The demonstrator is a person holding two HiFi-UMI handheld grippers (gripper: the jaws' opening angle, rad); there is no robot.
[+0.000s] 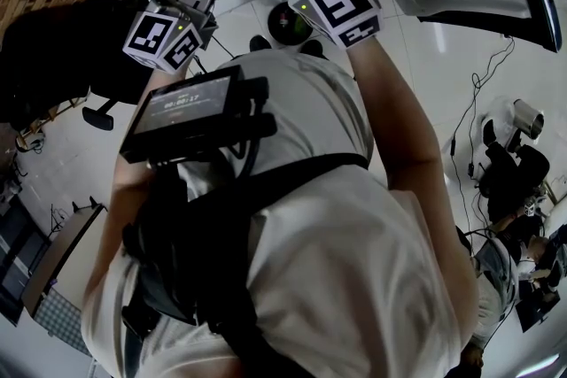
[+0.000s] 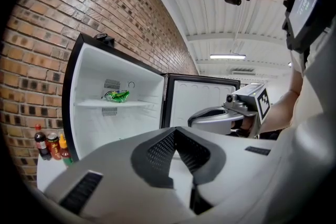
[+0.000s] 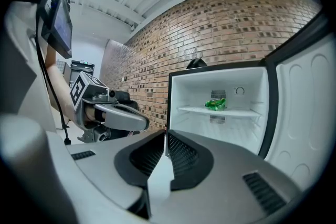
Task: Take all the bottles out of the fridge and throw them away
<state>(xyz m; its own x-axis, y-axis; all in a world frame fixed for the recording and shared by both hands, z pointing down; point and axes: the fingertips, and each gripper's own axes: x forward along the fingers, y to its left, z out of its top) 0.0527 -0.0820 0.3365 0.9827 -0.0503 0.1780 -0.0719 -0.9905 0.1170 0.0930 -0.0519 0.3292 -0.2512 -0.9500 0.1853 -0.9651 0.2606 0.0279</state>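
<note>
Both my left gripper (image 2: 176, 129) and right gripper (image 3: 166, 135) have fingers clenched, empty; the fridge (image 3: 231, 131) is open, a green thing (image 3: 215, 104) on its shelf (image 3: 241, 112) not yet taken.

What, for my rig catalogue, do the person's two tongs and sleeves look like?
The left tongs and right tongs share smooth grey shells with black ribbed pads. Each carries a white cube printed with black square markers. The person wears a white short-sleeved shirt under a black harness.

L hand-held gripper (image 2: 176, 129) & R hand-held gripper (image 3: 165, 135) held fwd side by side (jaws together, empty).
</note>
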